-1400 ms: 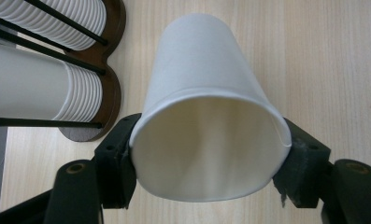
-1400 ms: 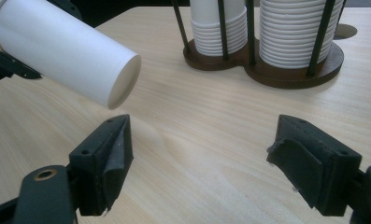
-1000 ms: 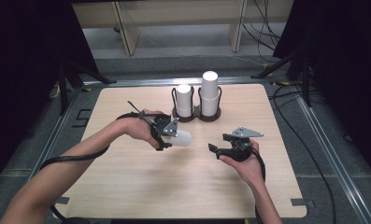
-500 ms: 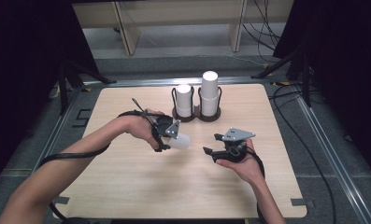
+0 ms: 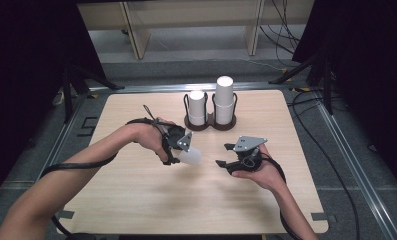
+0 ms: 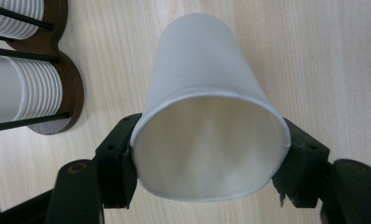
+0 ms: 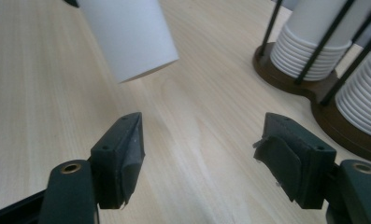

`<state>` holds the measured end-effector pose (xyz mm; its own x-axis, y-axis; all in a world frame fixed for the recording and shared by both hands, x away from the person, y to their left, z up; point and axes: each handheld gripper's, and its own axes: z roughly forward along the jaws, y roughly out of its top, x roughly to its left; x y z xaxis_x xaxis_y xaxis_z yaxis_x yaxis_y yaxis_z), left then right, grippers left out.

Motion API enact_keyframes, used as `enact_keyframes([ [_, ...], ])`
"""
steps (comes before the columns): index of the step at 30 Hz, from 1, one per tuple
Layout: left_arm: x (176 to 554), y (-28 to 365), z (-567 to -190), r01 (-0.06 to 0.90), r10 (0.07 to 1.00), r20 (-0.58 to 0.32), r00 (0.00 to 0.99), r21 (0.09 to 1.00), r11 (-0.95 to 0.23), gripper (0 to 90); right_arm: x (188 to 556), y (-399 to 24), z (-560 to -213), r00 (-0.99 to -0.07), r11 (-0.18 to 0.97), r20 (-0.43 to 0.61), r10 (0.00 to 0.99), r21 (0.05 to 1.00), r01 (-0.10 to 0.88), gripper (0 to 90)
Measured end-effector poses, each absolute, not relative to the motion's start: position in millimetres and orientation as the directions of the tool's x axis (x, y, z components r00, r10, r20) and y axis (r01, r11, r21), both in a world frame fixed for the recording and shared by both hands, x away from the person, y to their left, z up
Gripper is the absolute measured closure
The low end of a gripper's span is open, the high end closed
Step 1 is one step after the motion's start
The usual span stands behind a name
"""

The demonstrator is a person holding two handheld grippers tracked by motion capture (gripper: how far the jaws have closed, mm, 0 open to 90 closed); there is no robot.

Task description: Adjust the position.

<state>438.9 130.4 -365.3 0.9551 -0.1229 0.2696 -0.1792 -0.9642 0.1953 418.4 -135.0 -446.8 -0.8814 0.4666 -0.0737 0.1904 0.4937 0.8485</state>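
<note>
A single white paper cup (image 6: pixel 206 112) is pinched near its rim by my left gripper (image 5: pixel 186 150), held above the table with its base pointing away from the hand toward the right gripper. The same cup (image 5: pixel 192 156) hangs over the table's middle, and its base end (image 7: pixel 129 37) shows at the top of the right gripper view. My right gripper (image 5: pixel 225 156) stands open a short way right of the cup, with nothing between its pads (image 7: pixel 127 149). Two stacks of white cups (image 5: pixel 225 97) stand in a dark wire holder (image 5: pixel 211 122) at the back centre.
The wooden table (image 5: pixel 136 200) has bare surface in front of and beside both hands. The cup holder's brown base (image 7: pixel 314 88) lies close to the right gripper's far side. Black cables (image 5: pixel 61 170) trail from both grippers off the table's edges.
The right gripper has moved left and slightly forward, closing the gap to the cup. The left gripper has kept the cup in nearly the same place.
</note>
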Motion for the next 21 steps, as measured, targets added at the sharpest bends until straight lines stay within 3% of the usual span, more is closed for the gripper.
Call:
enact_keyframes([
  [5,438,126,-364,-0.194,-0.149,0.253,0.956,0.166,-0.967,33.1,417,-128,-444,-0.907,0.550,-0.109,0.408,0.822,0.149,32.5],
  [6,437,126,-363,-0.197,-0.154,0.247,0.957,0.160,-0.967,33.1,419,-126,-443,-0.916,0.568,-0.145,0.375,0.816,0.103,32.7],
  [9,436,124,-363,-0.202,-0.164,0.237,0.958,0.145,-0.969,33.0,417,-122,-442,-0.928,0.584,-0.129,0.350,0.805,0.108,33.2],
  [21,437,123,-360,-0.197,-0.174,0.216,0.961,0.092,-0.976,33.1,418,-110,-438,-0.956,0.572,-0.152,0.252,0.820,0.020,32.6],
])
